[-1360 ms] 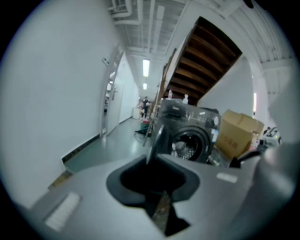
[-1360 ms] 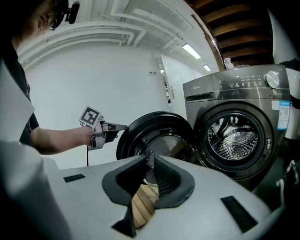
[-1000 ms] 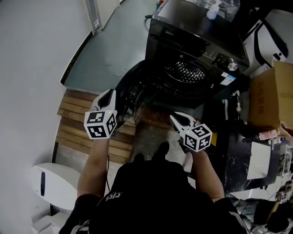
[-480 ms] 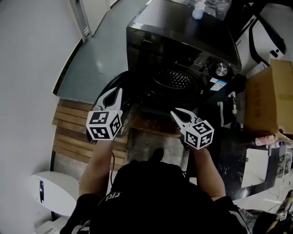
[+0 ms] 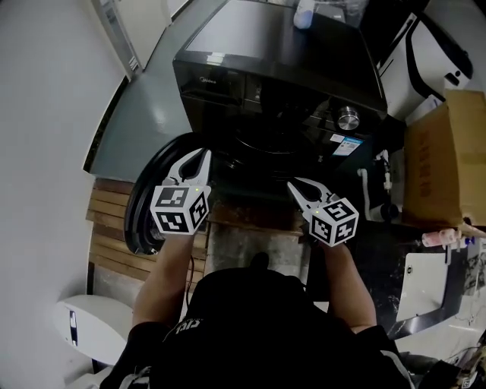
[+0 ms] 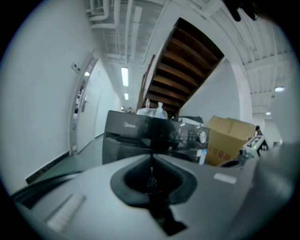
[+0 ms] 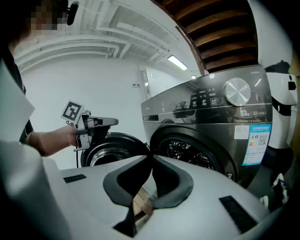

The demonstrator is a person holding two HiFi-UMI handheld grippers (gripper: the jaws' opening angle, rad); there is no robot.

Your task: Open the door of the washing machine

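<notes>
The black front-loading washing machine [image 5: 266, 68] stands ahead of me. Its round door [image 5: 144, 201] hangs wide open to the left, and the drum opening [image 7: 187, 149] is uncovered. My left gripper [image 5: 201, 158] hovers just right of the open door, shut and holding nothing; its tips meet in the left gripper view [image 6: 151, 153]. My right gripper [image 5: 296, 185] is level with the machine's front, off to the right. Its jaws have just been closing, with nothing between them, and now meet tip to tip [image 7: 150, 157]. The right gripper view also shows the door [image 7: 110, 145] and the left gripper [image 7: 112, 122].
A cardboard box [image 5: 440, 152] stands right of the machine, with a cluttered dark surface [image 5: 425, 281] below it. A wooden slat platform [image 5: 110, 228] lies under the door, and a white appliance [image 5: 91, 327] sits at the lower left. Bottles [image 5: 307, 11] stand on the machine's top.
Both grippers have come away from the door's edge and the drum. The view has shifted, so the machine's top now fills the upper picture and the open door lies left of my left gripper.
</notes>
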